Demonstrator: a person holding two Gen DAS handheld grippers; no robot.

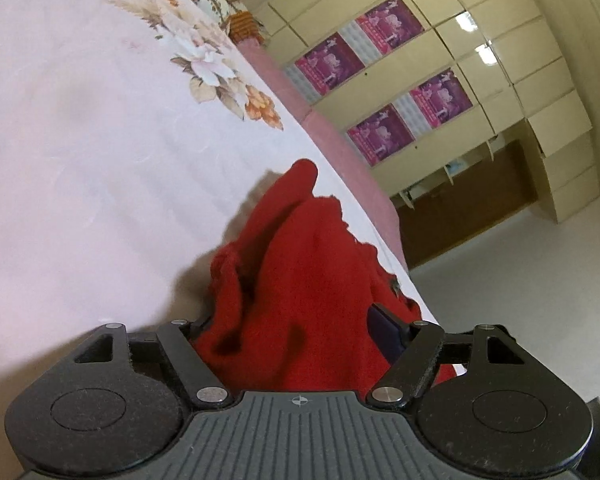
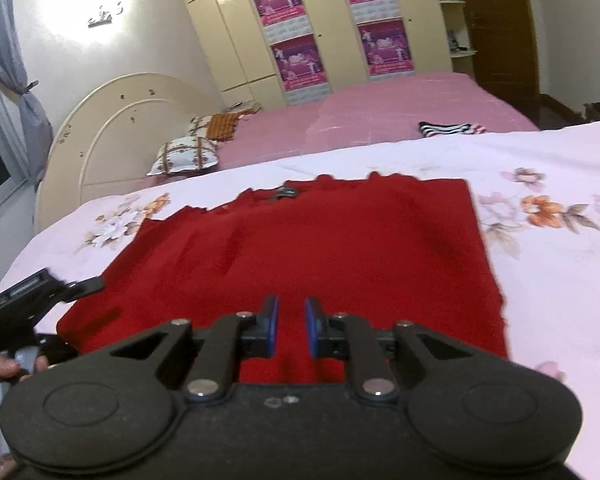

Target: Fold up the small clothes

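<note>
Mid-fold on the flowered white bedsheet (image 2: pixel 540 272): left gripper (image 1: pixel 300 328) clenched on a bunched edge of the red knitted garment (image 2: pixel 300 248), lying at twelve o'clock. Right gripper (image 2: pixel 291 330) narrowly parted, grasping nothing. Next, probably: carry the edge across, release, flatten.

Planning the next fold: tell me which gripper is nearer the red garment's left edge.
Left. The left gripper has bunched cloth of the red garment between its fingers at that edge. The right gripper is over the near hem's middle, nothing between its fingers.
</note>
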